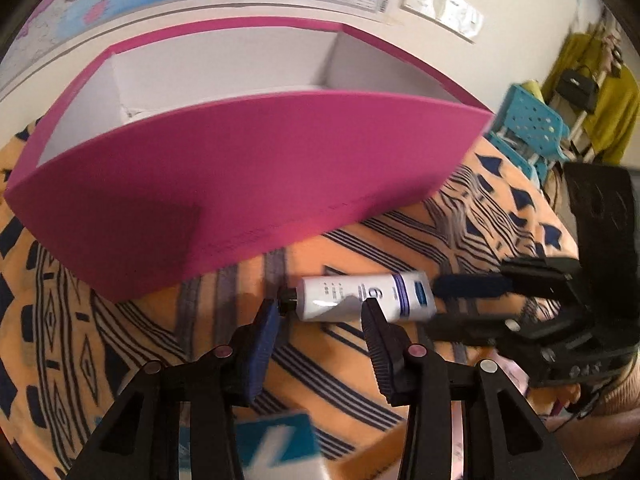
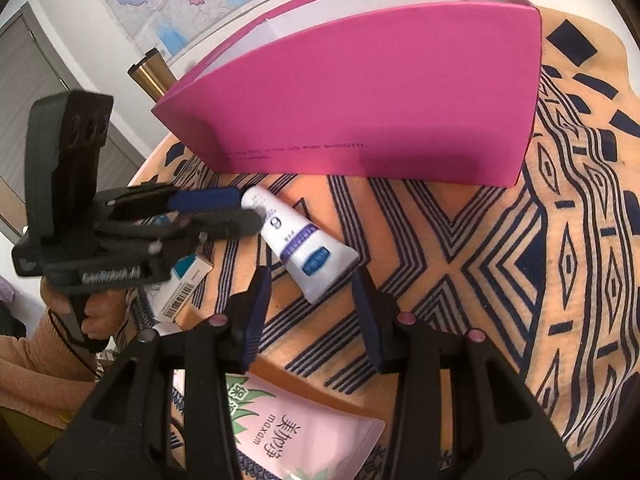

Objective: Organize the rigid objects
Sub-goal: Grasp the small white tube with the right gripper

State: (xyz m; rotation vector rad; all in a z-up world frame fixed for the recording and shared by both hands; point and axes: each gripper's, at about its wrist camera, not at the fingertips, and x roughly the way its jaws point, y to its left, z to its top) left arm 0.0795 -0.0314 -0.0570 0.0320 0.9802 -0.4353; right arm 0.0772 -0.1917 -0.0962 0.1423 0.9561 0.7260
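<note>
A white tube [image 1: 344,298] with a black cap and a blue label lies on the patterned cloth in front of a pink box [image 1: 260,180]. My left gripper [image 1: 321,306] stands open over its cap half. One fingertip [image 1: 272,312] is beside the cap and the other fingertip [image 1: 370,308] is in front of the tube's middle. From the right, my right gripper [image 1: 436,304] reaches the tube's flat end. In the right wrist view the tube [image 2: 300,244] has its flat end between the parted fingers of my right gripper [image 2: 312,278], and the pads stay clear of it. My left gripper [image 2: 250,210] is at the cap end.
The pink box [image 2: 360,100] has white inside walls and stands just behind the tube. A pink sachet [image 2: 304,436] and a small barcoded carton [image 2: 180,288] lie near the table's front edge. A gold flask [image 2: 150,74] stands behind the box. A teal crate [image 1: 528,124] is beyond the table.
</note>
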